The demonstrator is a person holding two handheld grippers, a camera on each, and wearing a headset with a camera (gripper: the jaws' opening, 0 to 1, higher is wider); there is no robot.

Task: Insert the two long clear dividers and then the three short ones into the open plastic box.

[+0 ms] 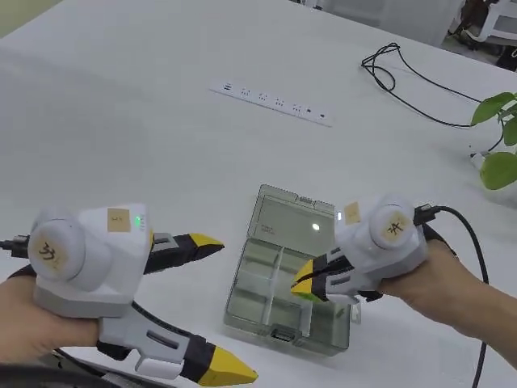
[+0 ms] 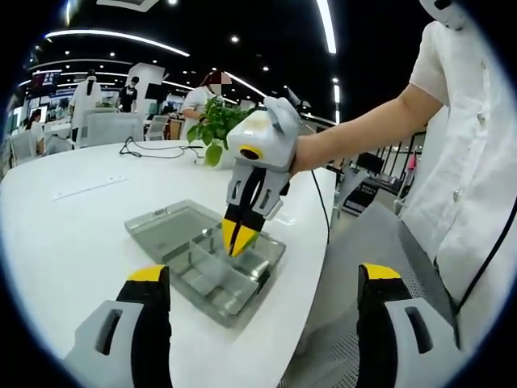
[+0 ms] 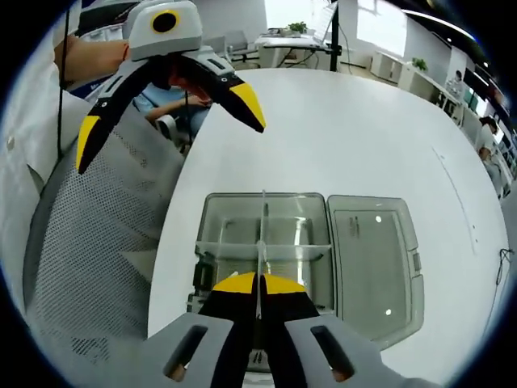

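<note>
The open clear plastic box [image 1: 242, 311] lies near the table's front edge with its lid [image 1: 295, 217] folded flat behind it. Clear dividers stand crossed inside the box [image 3: 218, 234]. My right gripper [image 1: 303, 284] hangs over the box's right half, shut on a thin clear divider [image 3: 262, 230] seen edge-on, which runs from the tips down into the box. From the left gripper view, the right gripper [image 2: 237, 237] points down into the box [image 2: 202, 287]. My left gripper [image 1: 218, 307] is open and holds nothing, left of the box; it appears as the left gripper [image 3: 166, 125] beyond the table edge.
A white power strip [image 1: 271, 101] lies at mid-table, with a black cable [image 1: 412, 81] and a green plant [image 1: 497, 137] at the far right. A mesh chair [image 3: 97, 242] stands beside the table's edge. People stand in the background.
</note>
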